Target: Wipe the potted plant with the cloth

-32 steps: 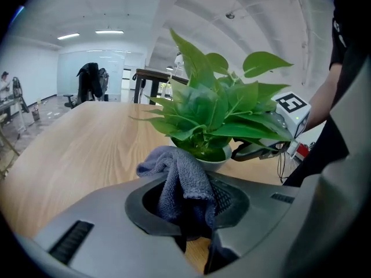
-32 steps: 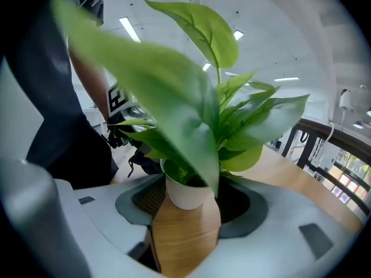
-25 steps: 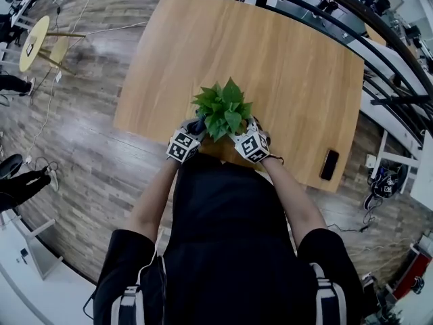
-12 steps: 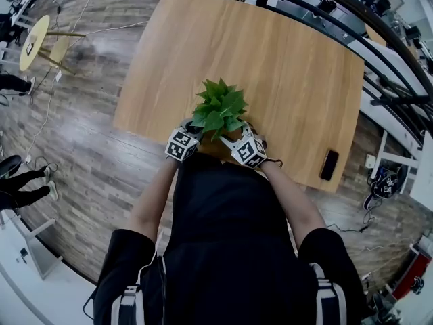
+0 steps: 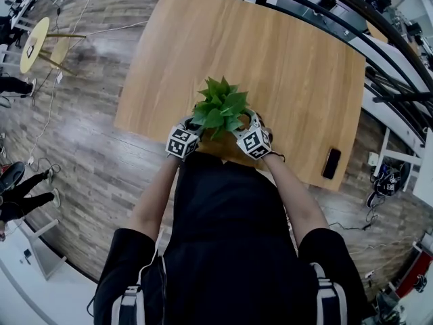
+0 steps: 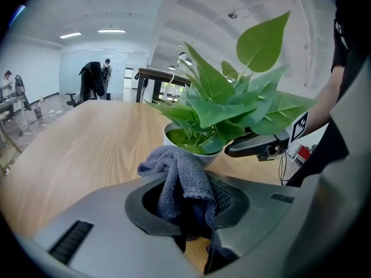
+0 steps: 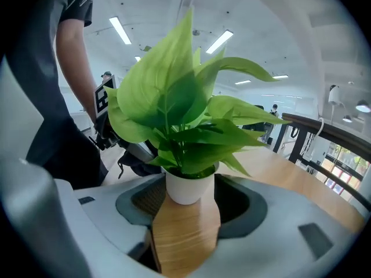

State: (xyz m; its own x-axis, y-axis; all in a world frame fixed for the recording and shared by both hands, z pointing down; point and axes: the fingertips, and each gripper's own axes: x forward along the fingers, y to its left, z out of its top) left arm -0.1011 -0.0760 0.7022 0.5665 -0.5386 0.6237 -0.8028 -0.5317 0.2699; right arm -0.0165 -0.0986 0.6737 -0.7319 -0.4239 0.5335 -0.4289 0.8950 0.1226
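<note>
A potted plant (image 5: 218, 105) with broad green leaves in a small white pot (image 7: 187, 188) stands near the front edge of the wooden table (image 5: 284, 66). My right gripper (image 7: 188, 204) has a jaw on each side of the pot and looks closed on it. From the left, my left gripper (image 6: 186, 210) is shut on a bunched grey-blue cloth (image 6: 181, 181), which reaches up close to the pot's rim (image 6: 191, 149). In the head view both grippers (image 5: 181, 142) (image 5: 253, 143) flank the plant, and the leaves hide their jaws.
A black phone (image 5: 331, 163) lies near the table's front right corner. Dark railings (image 5: 379, 53) run along the right. On the wooden floor at the far left is a yellow round table (image 5: 34, 42), with a person's legs (image 5: 20, 191) nearby.
The plant and both grippers have shifted slightly left and away from me. The right gripper dipped towards me, then came back up beside the pot.
</note>
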